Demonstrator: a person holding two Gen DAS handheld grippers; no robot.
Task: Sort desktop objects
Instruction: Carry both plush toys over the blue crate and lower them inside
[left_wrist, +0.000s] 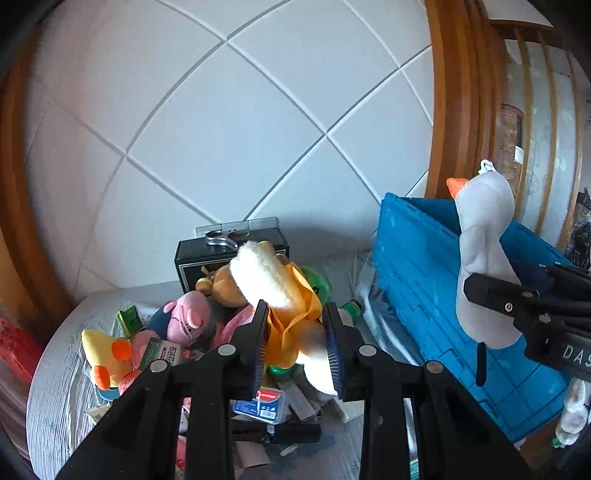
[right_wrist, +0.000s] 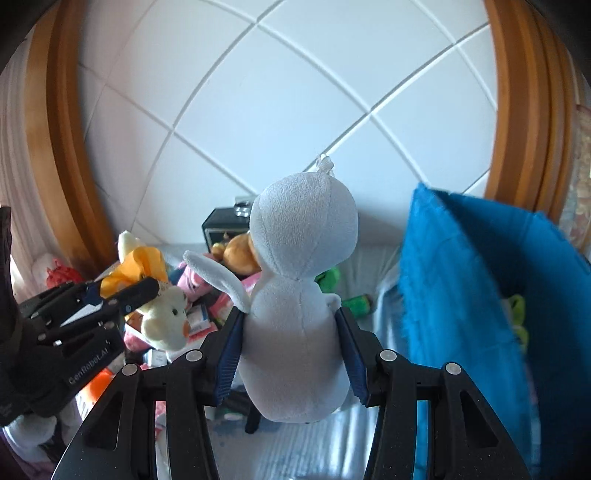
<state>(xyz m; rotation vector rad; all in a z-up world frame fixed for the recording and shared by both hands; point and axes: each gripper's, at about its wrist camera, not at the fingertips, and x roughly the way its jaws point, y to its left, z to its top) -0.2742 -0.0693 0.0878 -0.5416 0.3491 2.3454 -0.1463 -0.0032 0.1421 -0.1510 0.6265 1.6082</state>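
One blue crate (right_wrist: 480, 295) stands tilted at the right of the toy pile, open toward the camera; inside it only a green-yellow item (right_wrist: 517, 314) shows, too blurred to name. Just left of the crate, the right gripper (right_wrist: 291, 350) is clamped on the single white goose plush (right_wrist: 299, 295), held upright above the table, long axis vertical, orange beak (left_wrist: 456, 186) pointing away from the crate. Farther left of the crate, the left gripper (left_wrist: 295, 347) is clenched on a cream plush with a yellow ribbon (left_wrist: 291, 295), lifted above the pile. One pink pig plush (left_wrist: 186, 319) and one yellow duck plush (left_wrist: 105, 354) lie at the pile's far-left side.
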